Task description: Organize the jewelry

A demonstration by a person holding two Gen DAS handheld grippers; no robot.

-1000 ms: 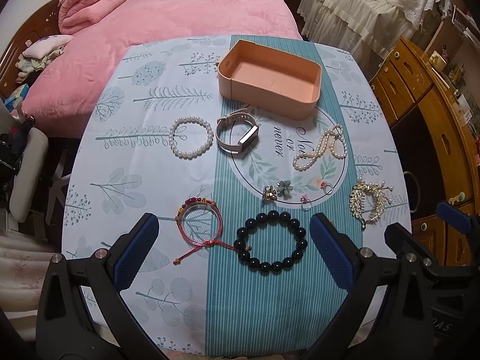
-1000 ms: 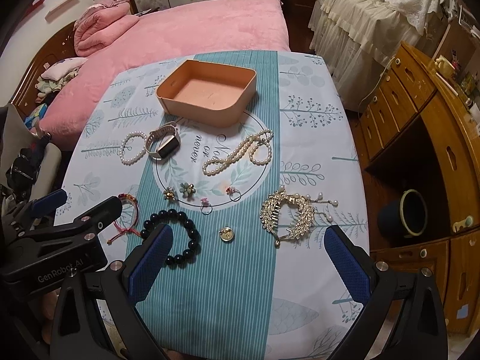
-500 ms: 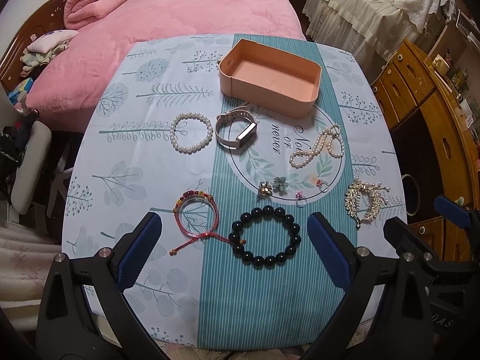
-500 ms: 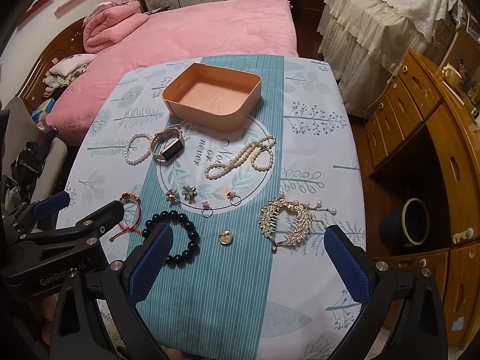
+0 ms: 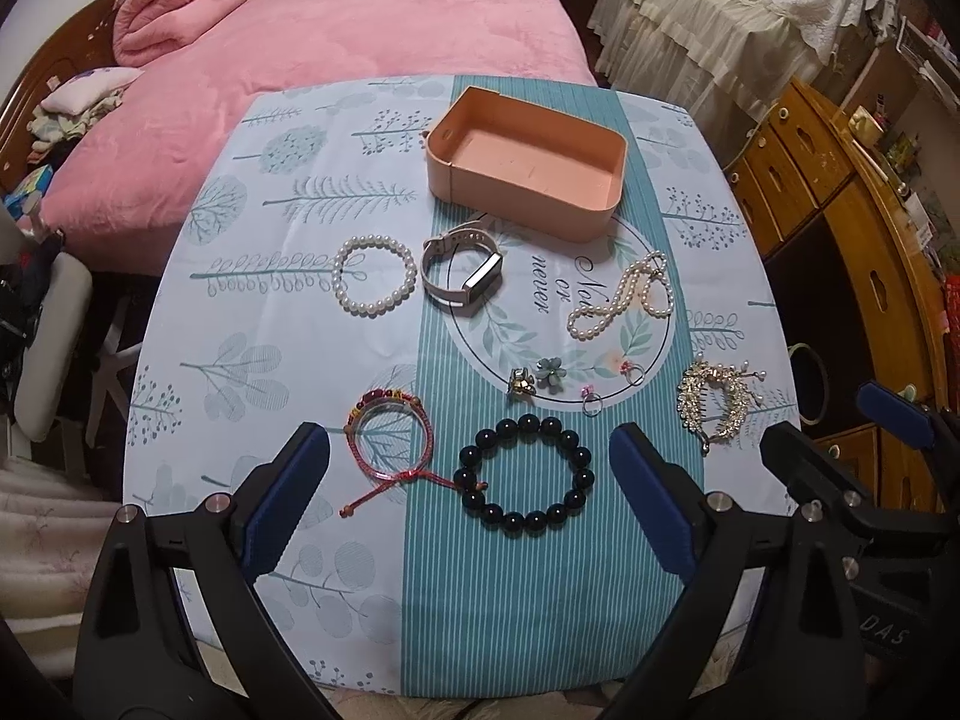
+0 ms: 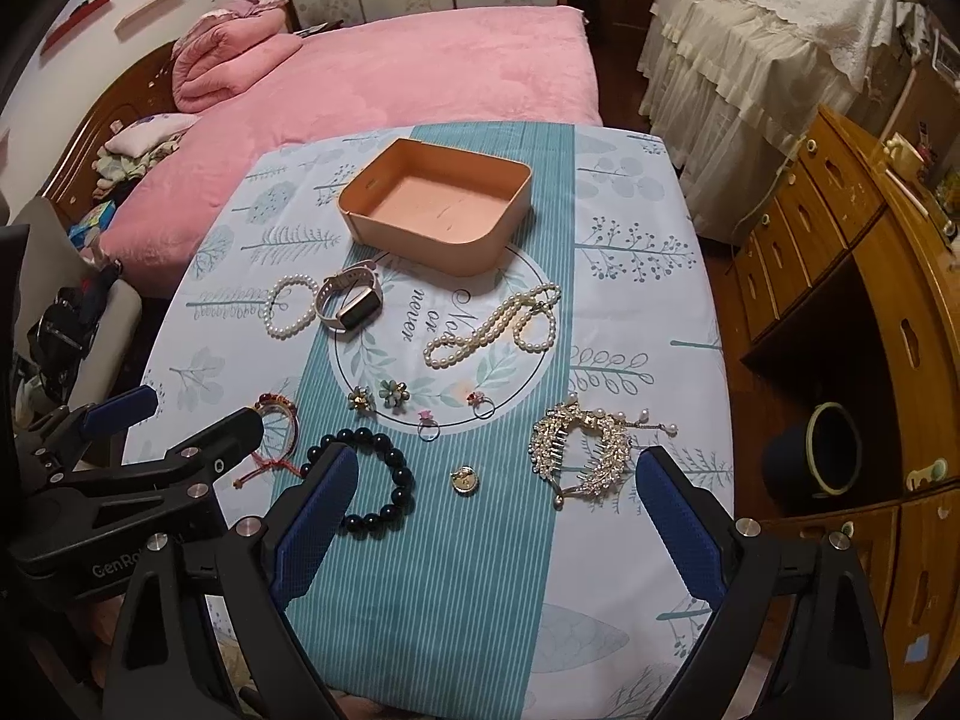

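An empty peach box (image 5: 528, 171) (image 6: 441, 210) stands at the far middle of the table. Before it lie a pearl bracelet (image 5: 374, 275), a watch (image 5: 461, 276), a pearl necklace (image 5: 624, 303), small rings and flower pieces (image 5: 549, 378), a red cord bracelet (image 5: 387, 435), a black bead bracelet (image 5: 524, 476), a gold hair comb (image 5: 717, 408) (image 6: 579, 447) and a small gold charm (image 6: 465, 479). My left gripper (image 5: 468, 501) is open above the black bracelet. My right gripper (image 6: 498, 519) is open above the near edge, by the charm and comb.
The tablecloth (image 5: 288, 312) covers a small table. A pink bed (image 5: 336, 48) lies behind it, a wooden drawer unit (image 6: 840, 276) to the right, a chair (image 5: 42, 330) to the left. A dark round bin (image 6: 822, 450) sits low on the right.
Both grippers have drawn back and risen a little, so more of the table and room shows. Both stay open. No jewelry has moved.
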